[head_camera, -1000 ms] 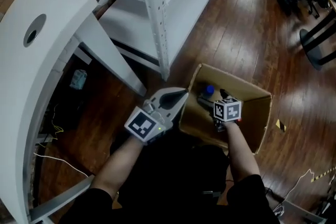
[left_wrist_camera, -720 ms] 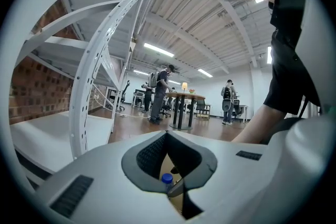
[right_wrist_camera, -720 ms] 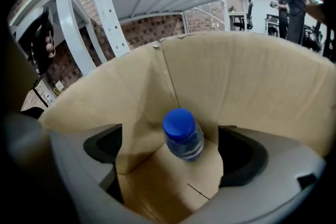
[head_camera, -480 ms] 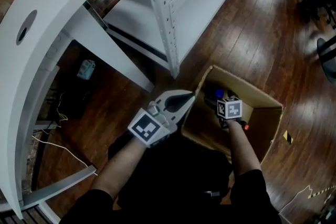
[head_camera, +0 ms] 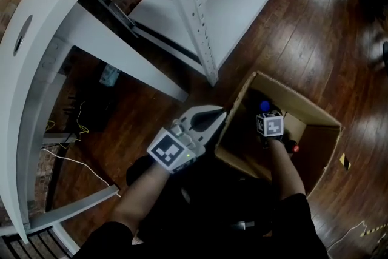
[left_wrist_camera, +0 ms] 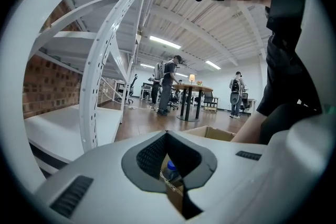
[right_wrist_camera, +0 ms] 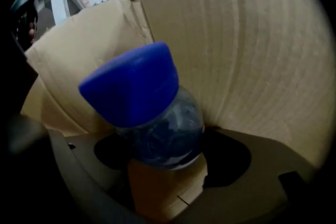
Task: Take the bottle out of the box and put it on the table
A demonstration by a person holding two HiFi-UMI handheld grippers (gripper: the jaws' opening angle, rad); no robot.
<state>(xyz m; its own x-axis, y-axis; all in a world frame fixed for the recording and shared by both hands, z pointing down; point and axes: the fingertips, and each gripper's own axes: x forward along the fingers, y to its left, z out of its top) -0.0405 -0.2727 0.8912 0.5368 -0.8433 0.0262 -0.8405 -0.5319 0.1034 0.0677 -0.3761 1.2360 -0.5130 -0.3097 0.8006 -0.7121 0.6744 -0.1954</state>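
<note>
Blue-capped plastic bottle [right_wrist_camera: 157,123] stands near a corner of the cardboard box [head_camera: 315,115], between the right gripper's [right_wrist_camera: 168,160] spread jaws, which have just been closing; pads not yet pressing; a high, off-centre pinch could slip or tip it against the wall; left gripper [head_camera: 217,113], jaws together, sits at the box's near rim.

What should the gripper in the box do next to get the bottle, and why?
Probably finish squeezing before any lift. The right gripper has just been closing its jaws, and the bottle with the blue cap stands between them, down inside the box. The pads don't look pressed on it yet.
</note>
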